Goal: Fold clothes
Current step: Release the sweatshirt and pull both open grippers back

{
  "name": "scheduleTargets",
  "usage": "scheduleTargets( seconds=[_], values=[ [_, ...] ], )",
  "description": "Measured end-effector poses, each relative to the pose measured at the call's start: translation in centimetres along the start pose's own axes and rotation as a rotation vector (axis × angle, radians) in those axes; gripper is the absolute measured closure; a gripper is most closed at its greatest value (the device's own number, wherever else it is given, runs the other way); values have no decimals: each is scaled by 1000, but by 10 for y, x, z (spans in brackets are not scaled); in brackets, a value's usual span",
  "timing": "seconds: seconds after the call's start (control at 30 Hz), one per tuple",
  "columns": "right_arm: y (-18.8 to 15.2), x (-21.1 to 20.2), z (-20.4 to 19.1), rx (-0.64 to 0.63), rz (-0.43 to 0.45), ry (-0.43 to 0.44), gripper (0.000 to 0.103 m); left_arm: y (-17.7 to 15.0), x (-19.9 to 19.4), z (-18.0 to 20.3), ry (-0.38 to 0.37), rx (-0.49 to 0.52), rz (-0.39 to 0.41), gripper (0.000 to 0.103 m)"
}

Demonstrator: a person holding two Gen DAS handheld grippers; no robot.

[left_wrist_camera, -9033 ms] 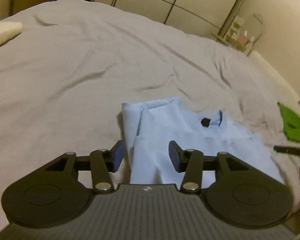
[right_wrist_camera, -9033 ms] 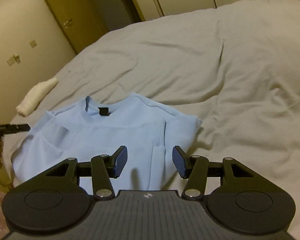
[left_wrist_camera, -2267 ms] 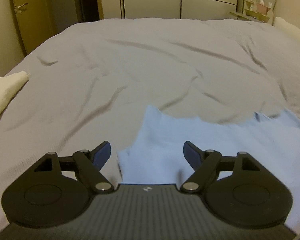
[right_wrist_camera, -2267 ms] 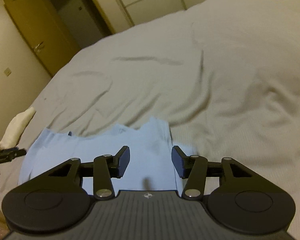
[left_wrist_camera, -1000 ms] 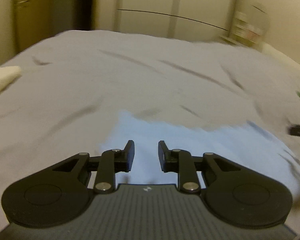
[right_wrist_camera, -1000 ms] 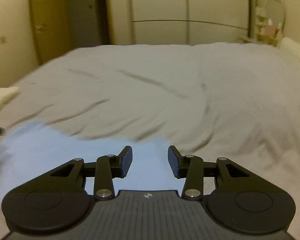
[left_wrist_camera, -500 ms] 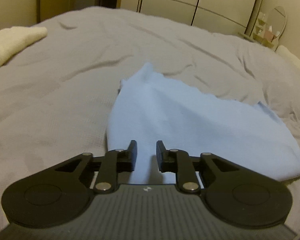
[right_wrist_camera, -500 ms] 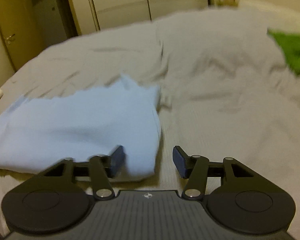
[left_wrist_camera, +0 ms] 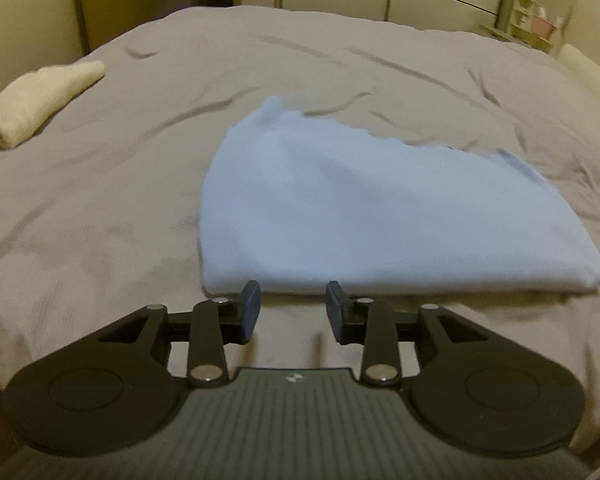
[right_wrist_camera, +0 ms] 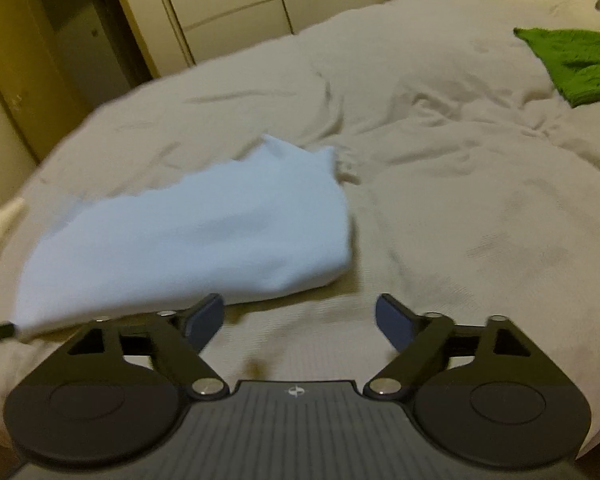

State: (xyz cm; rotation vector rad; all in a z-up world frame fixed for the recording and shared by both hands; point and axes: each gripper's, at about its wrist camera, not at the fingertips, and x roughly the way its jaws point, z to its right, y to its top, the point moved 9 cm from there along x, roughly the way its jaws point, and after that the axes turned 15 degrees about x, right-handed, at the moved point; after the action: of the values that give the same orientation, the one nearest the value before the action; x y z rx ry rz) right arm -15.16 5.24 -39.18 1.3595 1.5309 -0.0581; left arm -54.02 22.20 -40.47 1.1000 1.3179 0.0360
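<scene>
Since half a second ago, both of your tools have let go: your left hand-held gripper (left_wrist_camera: 292, 312) stands narrowly parted and empty, your right hand-held gripper (right_wrist_camera: 299, 320) wide and empty. Just ahead of each, the blue garment (left_wrist_camera: 360, 216) lies folded on the bed (left_wrist_camera: 100, 200), apparently laid down deliberately. Farther right, a green garment (right_wrist_camera: 576, 60) awaits; far left, a cream towel (left_wrist_camera: 36, 100).

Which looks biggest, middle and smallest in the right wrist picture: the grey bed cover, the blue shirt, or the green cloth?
1. Grey bed cover, fills most of the view.
2. Blue shirt.
3. Green cloth, but it lies farther away and is cut off at the edge, so its true size is unsure.
</scene>
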Motion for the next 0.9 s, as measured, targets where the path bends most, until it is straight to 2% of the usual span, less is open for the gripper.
scheduleTargets(
  seconds=[0.17, 0.33, 0.7, 0.8, 0.9],
  values=[
    [-8, -24, -9, 41, -18, 50, 16, -5, -26, 18, -12, 39, 8, 72],
    [-20, -42, -15, 50, -27, 56, 14, -12, -46, 20, -5, 40, 17, 69],
    [-33, -49, -25, 45, -49, 77, 14, -19, -57, 19, -5, 27, 31, 67],
    [-35, -43, -21, 107, -76, 119, 14, -20, -53, 18, -24, 18, 38, 67],
    [-35, -33, -13, 287, -123, 252, 14, -19, -46, 18, -68, 0, 49, 67]
  ],
)
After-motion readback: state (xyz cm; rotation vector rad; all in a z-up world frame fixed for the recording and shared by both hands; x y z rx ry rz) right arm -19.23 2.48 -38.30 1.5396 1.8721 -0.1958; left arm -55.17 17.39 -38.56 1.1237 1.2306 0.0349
